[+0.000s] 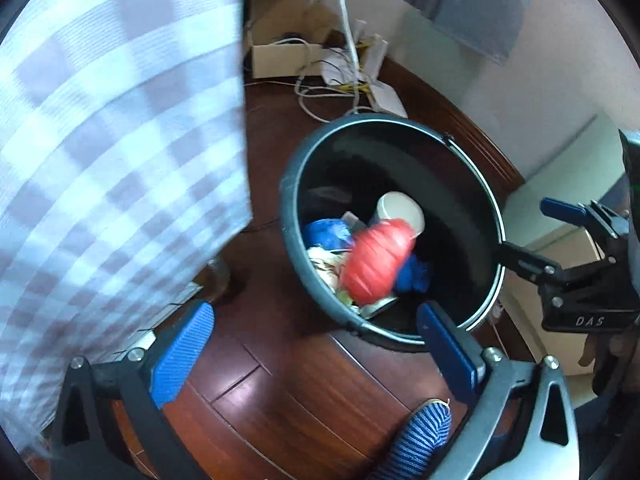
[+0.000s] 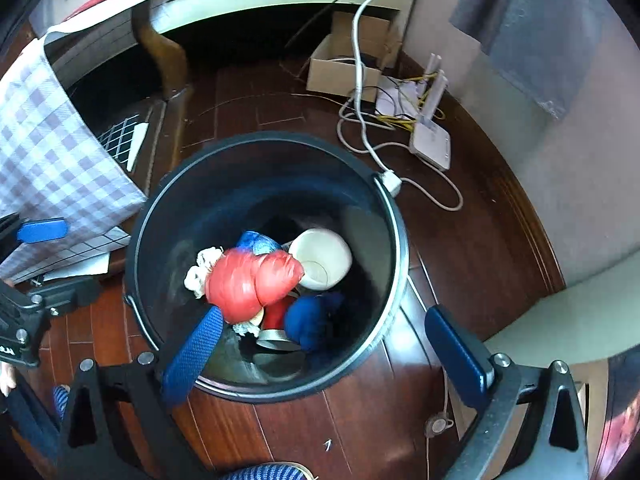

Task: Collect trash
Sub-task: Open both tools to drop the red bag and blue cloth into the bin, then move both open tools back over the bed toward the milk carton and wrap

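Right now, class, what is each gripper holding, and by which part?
Nothing: the left gripper and right gripper are both open and empty. The red bag is inside the black bin.

Soft daylight glares off the wood floor (image 2: 360, 420); the red bag (image 1: 378, 262) blurs, and fisheye edges bend and darken.

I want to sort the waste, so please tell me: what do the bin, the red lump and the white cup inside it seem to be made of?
Bin: dark, smooth, slightly glossy, probably plastic.
Red lump: thin shiny film with creases, likely a crumpled plastic bag.
White cup: matte, thin-walled, looks like paper, though plastic is possible.
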`<state>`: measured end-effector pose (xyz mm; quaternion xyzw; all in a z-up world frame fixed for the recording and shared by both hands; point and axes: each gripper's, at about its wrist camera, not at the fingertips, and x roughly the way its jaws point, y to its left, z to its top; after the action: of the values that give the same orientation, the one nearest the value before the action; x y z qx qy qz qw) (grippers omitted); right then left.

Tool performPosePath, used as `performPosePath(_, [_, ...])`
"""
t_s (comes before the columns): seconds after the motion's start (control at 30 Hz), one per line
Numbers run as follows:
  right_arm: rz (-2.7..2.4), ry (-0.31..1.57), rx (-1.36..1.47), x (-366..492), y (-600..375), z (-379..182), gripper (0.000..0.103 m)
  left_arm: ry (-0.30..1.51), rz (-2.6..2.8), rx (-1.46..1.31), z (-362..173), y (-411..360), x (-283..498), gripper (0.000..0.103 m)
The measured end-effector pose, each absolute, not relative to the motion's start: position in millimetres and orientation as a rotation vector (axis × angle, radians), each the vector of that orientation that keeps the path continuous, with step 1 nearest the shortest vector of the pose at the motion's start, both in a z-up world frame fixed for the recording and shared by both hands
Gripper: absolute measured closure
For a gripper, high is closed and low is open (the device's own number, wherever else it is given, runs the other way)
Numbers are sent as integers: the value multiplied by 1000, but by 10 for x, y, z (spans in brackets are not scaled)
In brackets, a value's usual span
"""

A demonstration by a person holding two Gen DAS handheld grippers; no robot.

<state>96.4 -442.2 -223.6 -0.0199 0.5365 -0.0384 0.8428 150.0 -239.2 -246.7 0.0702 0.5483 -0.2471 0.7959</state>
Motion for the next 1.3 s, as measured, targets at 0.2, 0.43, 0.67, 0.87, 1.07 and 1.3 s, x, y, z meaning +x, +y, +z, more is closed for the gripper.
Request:
performPosePath(0.2, [-74,1125,-42,953,-4295,-2199,1,1144,-511,162,-2353,-2330,1448,1])
performPosePath(0.43, [-61,1092,-25,919,-4177,-2033,1,1107,-487,166,-2195,-2248,1377,1])
performPosePath(0.67, [-59,1044,-3,819,-4096,-1825,1,1071,-467,155,-2015,-2194,1291,1])
performPosePath(0.87, [-59,1006,-4,721,-4024,-1689,1,1034,-451,145,-1830,-2083,1192,1])
performPosePath(1.07, [-58,947,2,611,-3904,-1462,1,987,-429,118,-1585,-1904,1110,1])
performPosePath(1.3, [-36,866,-4,582,-3695,-1182,1,918,-392,95,-1279,-1682,1038,1])
